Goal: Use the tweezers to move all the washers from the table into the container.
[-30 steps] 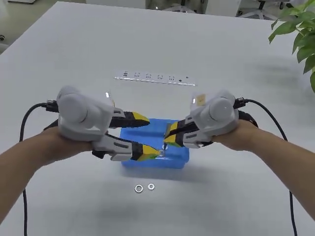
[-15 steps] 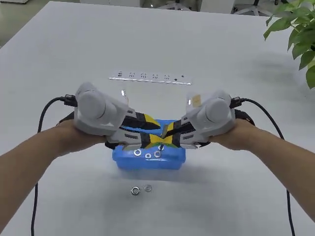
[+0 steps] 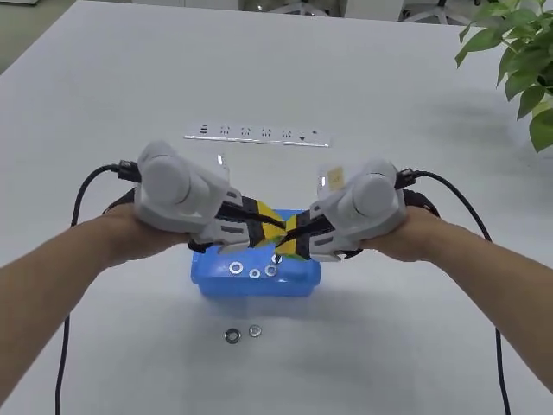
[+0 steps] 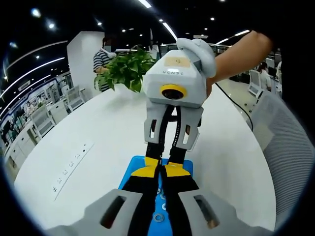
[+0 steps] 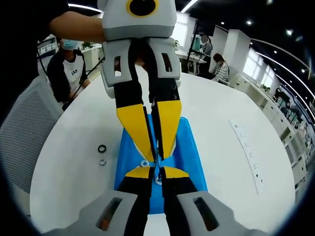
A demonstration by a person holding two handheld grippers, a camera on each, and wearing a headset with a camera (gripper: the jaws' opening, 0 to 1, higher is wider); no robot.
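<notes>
- Jaws of the right gripper [image 3: 292, 240] pinch the thin silver tweezers [image 5: 156, 173]; the left gripper [image 3: 266, 232] has its jaws nearly together around them, grip unclear.
- Within the last second the left gripper has swung in, meeting the right tip to tip over the blue container [image 3: 255, 288].
- Three washers [image 3: 254, 273] lie inside; a loose pair [image 3: 232, 335], small shiny rings, waits on the table [image 3: 415, 104], so the job looks unfinished.

Bright, even overhead light. Ceiling strip lights [image 4: 169, 29] glare in both gripper views, whose fisheye edges bend. A soft shadow [image 3: 259, 300] fringes the container [image 3: 207, 282] on the white table [image 3: 389, 95].
</notes>
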